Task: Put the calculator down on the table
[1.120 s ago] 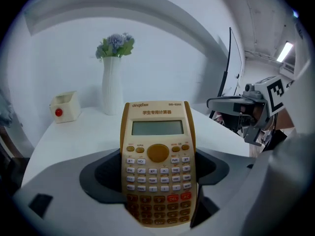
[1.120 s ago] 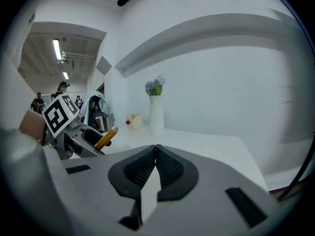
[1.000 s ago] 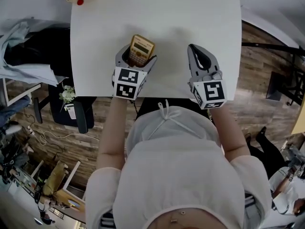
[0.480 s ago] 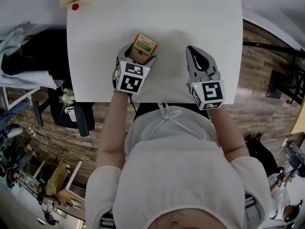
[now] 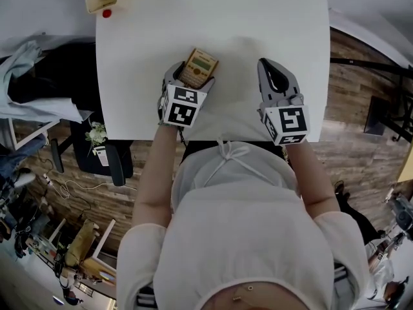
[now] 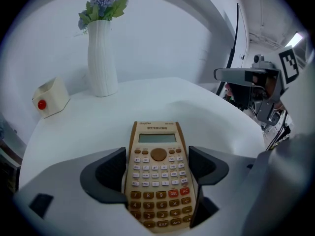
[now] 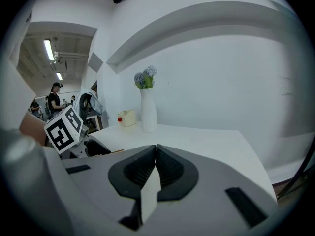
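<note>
White table (image 5: pixel 258 18) fills the head view; the left gripper (image 5: pixel 188 76) holds the calculator (image 5: pixel 200 64) over its near part. Left gripper view: jaws press the calculator's sides. Right gripper view: the right gripper (image 7: pixel 155 154) has its jaws together, empty.

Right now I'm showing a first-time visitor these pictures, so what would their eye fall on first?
The tan calculator, clamped between the left gripper's fingers by the white table's near edge. Next, the right gripper beside it, fingers pressed together with nothing between them. Then the white vase of flowers at the table's far side.
</note>
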The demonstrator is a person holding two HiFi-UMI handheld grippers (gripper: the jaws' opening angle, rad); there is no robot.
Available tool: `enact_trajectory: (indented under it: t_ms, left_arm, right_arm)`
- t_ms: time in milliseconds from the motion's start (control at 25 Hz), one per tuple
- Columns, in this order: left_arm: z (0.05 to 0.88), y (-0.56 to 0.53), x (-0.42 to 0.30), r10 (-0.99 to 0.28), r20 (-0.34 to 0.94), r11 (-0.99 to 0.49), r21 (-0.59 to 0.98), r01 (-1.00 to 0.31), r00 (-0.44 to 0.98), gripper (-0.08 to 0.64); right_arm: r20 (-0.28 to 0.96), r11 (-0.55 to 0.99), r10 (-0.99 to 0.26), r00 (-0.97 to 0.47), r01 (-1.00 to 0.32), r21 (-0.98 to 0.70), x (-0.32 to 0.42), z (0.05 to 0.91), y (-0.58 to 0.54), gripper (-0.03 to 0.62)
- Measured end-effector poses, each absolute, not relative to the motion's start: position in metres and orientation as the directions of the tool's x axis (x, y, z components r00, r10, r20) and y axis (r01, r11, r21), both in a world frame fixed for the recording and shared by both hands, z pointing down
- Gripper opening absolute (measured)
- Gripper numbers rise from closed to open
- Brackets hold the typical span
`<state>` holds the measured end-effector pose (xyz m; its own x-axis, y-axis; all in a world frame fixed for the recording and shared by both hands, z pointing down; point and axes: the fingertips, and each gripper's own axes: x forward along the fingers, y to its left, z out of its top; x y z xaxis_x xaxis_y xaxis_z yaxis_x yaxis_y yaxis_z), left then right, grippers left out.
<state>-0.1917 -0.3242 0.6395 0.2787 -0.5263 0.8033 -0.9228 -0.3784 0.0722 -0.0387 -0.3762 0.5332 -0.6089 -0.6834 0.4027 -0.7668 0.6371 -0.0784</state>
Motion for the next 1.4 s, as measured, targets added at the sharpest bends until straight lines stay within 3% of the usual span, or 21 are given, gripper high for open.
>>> enact_trajectory:
  t_ms: [440, 720, 800, 920, 1040, 1240, 1400]
  left_arm:
    - [0.602, -0.321, -0.18, -0.589, 0.729, -0.377, 0.134, -0.917, 0.348, 0.405]
    - [0.523, -0.326, -0.178, -0.689, 0.607, -0.491, 0.01, -0.871, 0.395, 0.402]
    - [0.496, -0.326, -0.179, -0.729, 0.545, -0.502, -0.015, -0.865, 0.414, 0.361]
    - [0.456, -0.325, -0.19, -0.784, 0.455, -0.484, -0.025, -0.875, 0.421, 0.215]
    - [0.425, -0.319, -0.199, -0.809, 0.393, -0.483, -0.023, -0.875, 0.436, 0.124]
    - [0.386, -0.311, -0.212, -0.839, 0.313, -0.482, -0.05, -0.875, 0.444, 0.046]
    - [0.352, -0.3, -0.223, -0.861, 0.243, -0.473, -0.059, -0.879, 0.446, 0.023]
  right_arm:
    - [0.397, 0.618, -0.711, -0.581, -0.785, -0.044, -0.036, 0.511, -0.358, 0.005]
    - [0.385, 0.638, -0.697, -0.605, -0.768, -0.052, -0.051, 0.477, -0.344, 0.006]
    - [0.365, 0.648, -0.695, -0.62, -0.76, -0.055, -0.058, 0.462, -0.338, 0.006]
    - [0.325, 0.648, -0.714, -0.621, -0.761, -0.03, -0.066, 0.438, -0.332, 0.006]
    - [0.283, 0.636, -0.737, -0.614, -0.772, -0.017, -0.069, 0.416, -0.328, 0.006]
    - [0.21, 0.622, -0.764, -0.61, -0.783, -0.012, -0.074, 0.382, -0.323, 0.006]
    - [0.167, 0.621, -0.772, -0.613, -0.783, -0.006, -0.078, 0.36, -0.318, 0.006]
